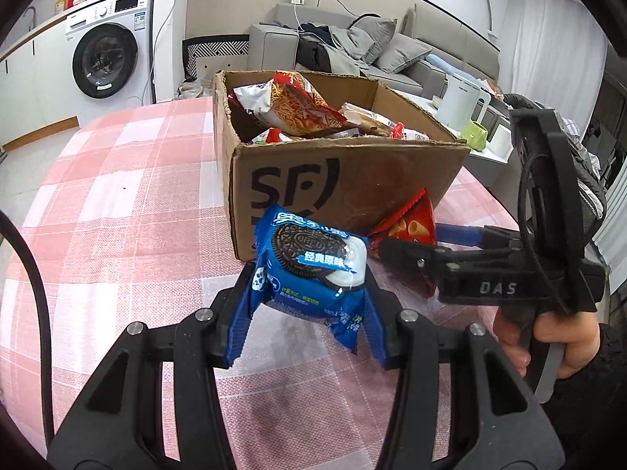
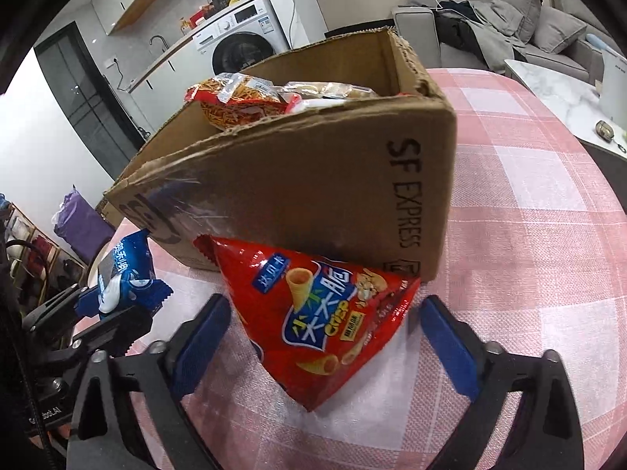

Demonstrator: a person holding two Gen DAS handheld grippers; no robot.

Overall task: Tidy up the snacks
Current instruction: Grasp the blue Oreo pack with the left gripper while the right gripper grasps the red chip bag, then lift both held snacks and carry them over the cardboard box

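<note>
Red crisp bag (image 2: 333, 325) is lying on the checked tablecloth (image 2: 529, 274), its top corner tucked against the near wall of the cardboard box (image 2: 313, 196). Right gripper (image 2: 329, 337) is straddling it: blue pads are standing either side of the bag, neither one visibly pressing yet, so I'm reading it as open around the bag, not gripping. The bag is puffy and tapering to a point toward the camera, so I'd be closing across the widest part near the printed logo, not on the tip, and squeezing gently; foil is probably slippery and the crisps crush easily. The left-side pad is sitting nearer the bag than the right one, so centring first should stop the bag from being shoved sideways on closing.

Left gripper (image 1: 309, 305) is clamped on the blue Oreo pack (image 1: 313, 262), holding it clear of the table, just in front of the box's SF-printed face. Pack is tilting up and overhanging the pads; the grip looks fine, but it's on the lower end, so it may swing.

Box is already carrying several snacks piled to the rim, noodle-snack bag (image 1: 301, 105) on top. I'd be dropping the Oreo pack into the emptier near corner first, then lifting the red bag over the torn rim.

Both grippers are working close together; stagger them to avoid a clash.
</note>
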